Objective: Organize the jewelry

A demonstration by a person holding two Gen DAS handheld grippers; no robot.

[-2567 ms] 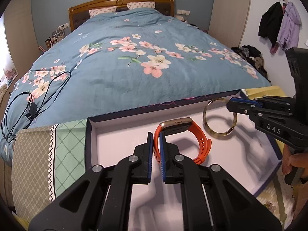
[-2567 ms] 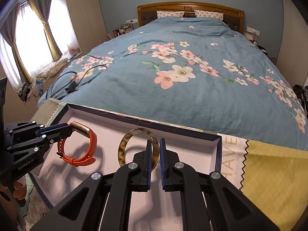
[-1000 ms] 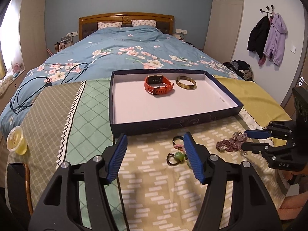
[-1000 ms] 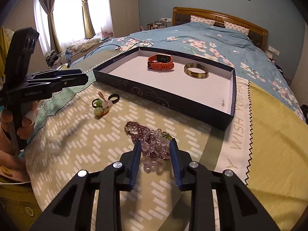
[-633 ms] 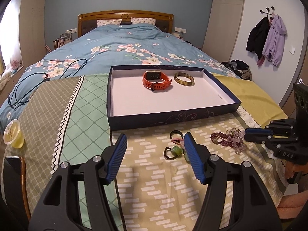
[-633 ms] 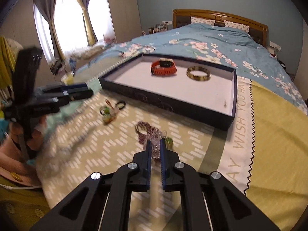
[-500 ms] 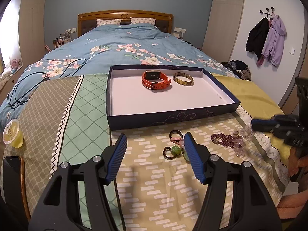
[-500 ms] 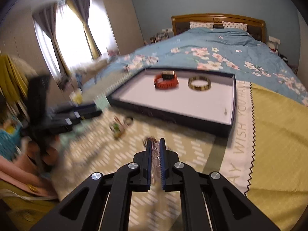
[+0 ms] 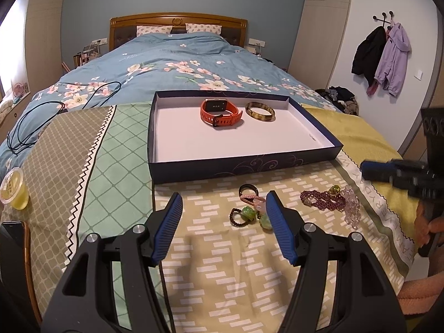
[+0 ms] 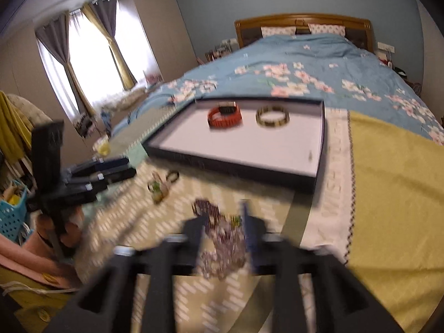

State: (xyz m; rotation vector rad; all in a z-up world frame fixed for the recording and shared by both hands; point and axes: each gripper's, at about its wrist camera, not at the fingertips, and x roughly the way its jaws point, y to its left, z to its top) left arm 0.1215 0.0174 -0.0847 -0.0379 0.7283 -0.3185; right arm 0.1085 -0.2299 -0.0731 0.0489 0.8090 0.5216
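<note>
On the patterned cloth (image 9: 211, 277) at the foot of the bed (image 9: 172, 63) we see a shallow dark box (image 9: 194, 168) with a white floor. Inside it, toward the far side, lie an orange watch (image 9: 220, 111) and, just beside it on the right, a brown bangle (image 9: 260, 111); the two are apart.

In front of the box, on the cloth, sits a small cluster of hair ties (image 9: 251, 206) with green and pink beads. Near it to the right lies a heap of purple and clear beads (image 9: 331, 201).

Our left gripper (image 9: 223, 227) hangs above the cloth with its blue pads spread wide and nothing between them; the hair ties lie just beyond its right pad.

Our right gripper (image 10: 222, 227) is blurred in its own view. Its jaws are opening, and the beads (image 10: 222, 238) show in the gap between them, lying on the cloth; we see no pad pressing on them. From the left view this gripper (image 9: 374, 170) reaches in from the right edge, above and beyond the beads.

A yellow cup (image 9: 14, 188) stands at the cloth's left edge, and a black cable (image 9: 55, 108) trails over the bed.
</note>
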